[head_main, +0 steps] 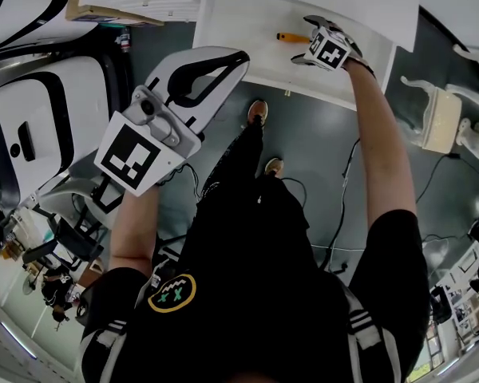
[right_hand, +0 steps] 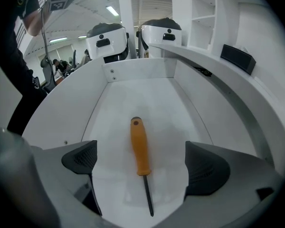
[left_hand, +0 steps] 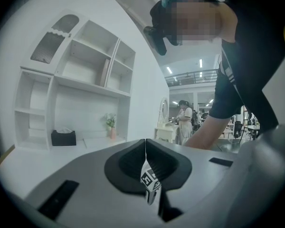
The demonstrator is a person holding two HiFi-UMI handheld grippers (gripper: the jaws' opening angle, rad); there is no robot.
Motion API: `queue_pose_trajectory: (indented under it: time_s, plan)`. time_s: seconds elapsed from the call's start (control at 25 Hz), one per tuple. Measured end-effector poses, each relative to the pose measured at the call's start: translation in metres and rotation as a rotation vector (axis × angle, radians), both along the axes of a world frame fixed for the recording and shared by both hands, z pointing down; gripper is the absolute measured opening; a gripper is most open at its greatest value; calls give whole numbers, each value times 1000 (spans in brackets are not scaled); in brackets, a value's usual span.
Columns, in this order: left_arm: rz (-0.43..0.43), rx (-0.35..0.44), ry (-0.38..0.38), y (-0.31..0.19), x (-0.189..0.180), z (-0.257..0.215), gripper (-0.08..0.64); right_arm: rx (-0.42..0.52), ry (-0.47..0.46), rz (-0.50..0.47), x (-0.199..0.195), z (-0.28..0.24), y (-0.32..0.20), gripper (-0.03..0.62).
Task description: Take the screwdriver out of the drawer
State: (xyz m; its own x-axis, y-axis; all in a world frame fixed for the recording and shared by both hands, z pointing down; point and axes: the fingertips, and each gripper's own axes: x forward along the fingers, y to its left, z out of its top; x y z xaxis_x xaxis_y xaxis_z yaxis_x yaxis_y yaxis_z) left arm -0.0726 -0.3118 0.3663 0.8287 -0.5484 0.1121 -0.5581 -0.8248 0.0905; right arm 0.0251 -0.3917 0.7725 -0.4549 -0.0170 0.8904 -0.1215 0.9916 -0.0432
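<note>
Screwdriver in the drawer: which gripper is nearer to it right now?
Right. The right gripper is down in the drawer, jaws open on either side of the screwdriver, not touching it. The left gripper, shut, is held up away from the drawer.

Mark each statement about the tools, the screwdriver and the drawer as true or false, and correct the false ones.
1. The right tool is open, with the screwdriver lying between its jaws. True.
2. The left tool is open. False: its jaws are together.
3. The screwdriver's handle is blue. False: it is orange.
4. The screwdriver lies on the floor of the drawer. True.
</note>
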Motion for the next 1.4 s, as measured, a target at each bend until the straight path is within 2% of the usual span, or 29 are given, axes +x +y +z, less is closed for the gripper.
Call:
queue_pose_trajectory:
  time_s: [0.36, 0.56, 1.0, 1.08, 1.16, 1.28, 1.4]
  plan:
    - [-15, -16, -4, 1, -2, 7, 20, -40, 48, -3, 9, 22, 4, 581]
    - [-18, -21, -3, 1, -3, 9, 20, -4, 46, -20, 10, 20, -6, 581]
    - [-20, -29, 7, 2, -3, 9, 20, 1, 52, -21, 9, 20, -4, 571]
    - [-22, -30, 8, 2, -3, 9, 20, -5, 57, -30, 10, 19, -3, 555]
    - [-21, -28, 8, 2, -3, 9, 20, -11, 55, -40, 9, 18, 0, 505]
    - [-17, -24, 8, 2, -4, 9, 20, -14, 51, -48, 7, 17, 2, 480]
    - [-16, -23, 7, 3, -4, 10, 20, -10, 49, -54, 6, 15, 2, 422]
